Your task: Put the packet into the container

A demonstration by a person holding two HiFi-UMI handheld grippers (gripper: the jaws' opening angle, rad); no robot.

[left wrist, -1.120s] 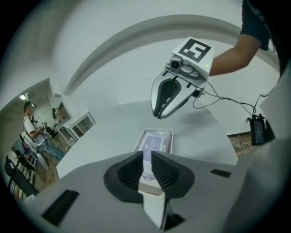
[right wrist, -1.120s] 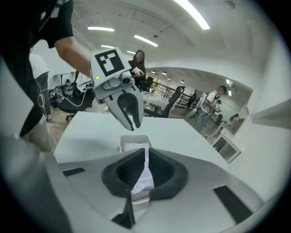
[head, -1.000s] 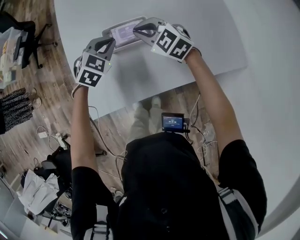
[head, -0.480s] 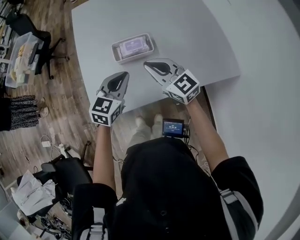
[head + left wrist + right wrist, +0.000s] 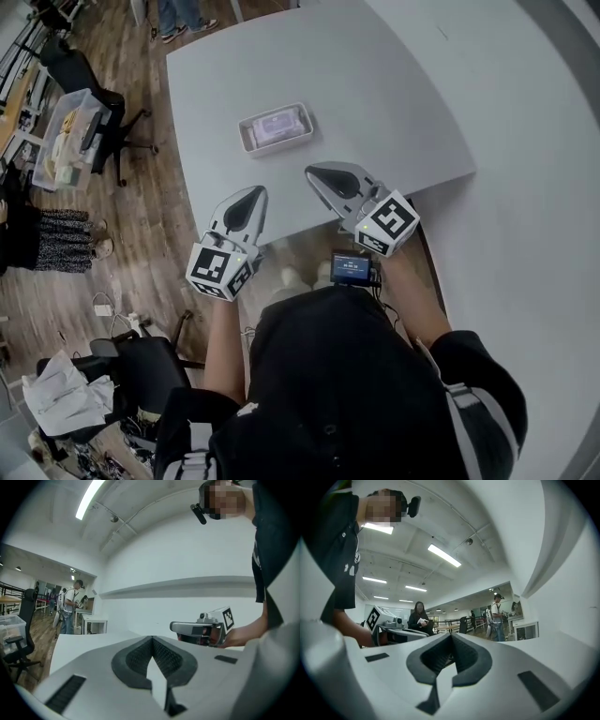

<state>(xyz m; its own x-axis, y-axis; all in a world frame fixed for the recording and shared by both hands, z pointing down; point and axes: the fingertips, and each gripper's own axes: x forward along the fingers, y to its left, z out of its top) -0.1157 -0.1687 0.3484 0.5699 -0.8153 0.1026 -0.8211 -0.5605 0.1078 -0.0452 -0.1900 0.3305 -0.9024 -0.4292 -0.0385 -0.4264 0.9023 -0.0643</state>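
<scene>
In the head view a pale purple packet (image 5: 277,125) lies inside a white rectangular container (image 5: 249,142) on the grey table (image 5: 375,84). My left gripper (image 5: 248,193) hangs at the table's near edge, shut and empty. My right gripper (image 5: 321,172) is beside it over the near edge, shut with nothing held. Both sit well short of the container. The left gripper (image 5: 152,645) shows its jaws closed together in its own view, with the other gripper (image 5: 201,629) beyond. The right gripper (image 5: 451,642) likewise shows closed jaws in its view.
A wooden floor surrounds the table. To the left stand an office chair (image 5: 89,112) and a clear storage bin (image 5: 56,141). A small screen (image 5: 354,268) is on the person's chest. Cables and clutter lie at lower left (image 5: 66,394). People stand in the far room (image 5: 70,604).
Both grippers have pulled back from the container towards the person and now hang at the table's near edge. The container with the packet stays on the table.
</scene>
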